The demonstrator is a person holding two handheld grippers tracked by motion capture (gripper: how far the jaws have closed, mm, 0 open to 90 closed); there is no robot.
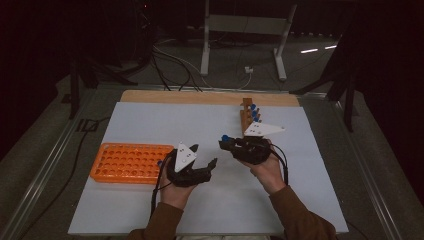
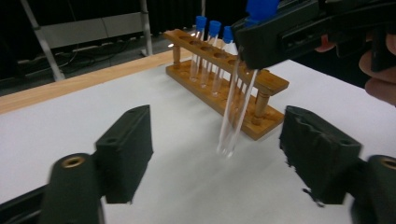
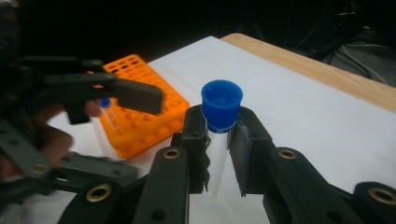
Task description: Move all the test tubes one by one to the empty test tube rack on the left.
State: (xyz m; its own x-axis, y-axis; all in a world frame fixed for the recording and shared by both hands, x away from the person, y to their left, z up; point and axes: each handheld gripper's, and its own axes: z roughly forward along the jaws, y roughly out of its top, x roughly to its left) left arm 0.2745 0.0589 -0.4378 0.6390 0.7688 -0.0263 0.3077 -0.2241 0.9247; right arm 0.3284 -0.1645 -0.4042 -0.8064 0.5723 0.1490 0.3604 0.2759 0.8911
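My right gripper (image 3: 219, 144) is shut on a clear test tube with a blue cap (image 3: 222, 105), gripping it just under the cap. In the high view this right gripper (image 1: 226, 144) hovers over the middle of the white mat, pointing left. My left gripper (image 2: 219, 149) stands open, and the held tube (image 2: 236, 112) hangs upright some way beyond its jaws, touching neither pad. From above, the left gripper (image 1: 205, 155) sits a little left of the right one. A wooden rack (image 2: 224, 88) behind holds three more blue-capped tubes (image 2: 205, 46).
An orange many-holed rack (image 1: 131, 162) lies at the mat's left, close to my left hand; a blue-capped tube (image 3: 105, 105) stands at its near end. The wooden rack (image 1: 247, 117) is at the back right. A bare wooden table edge (image 1: 200, 96) runs beyond the mat.
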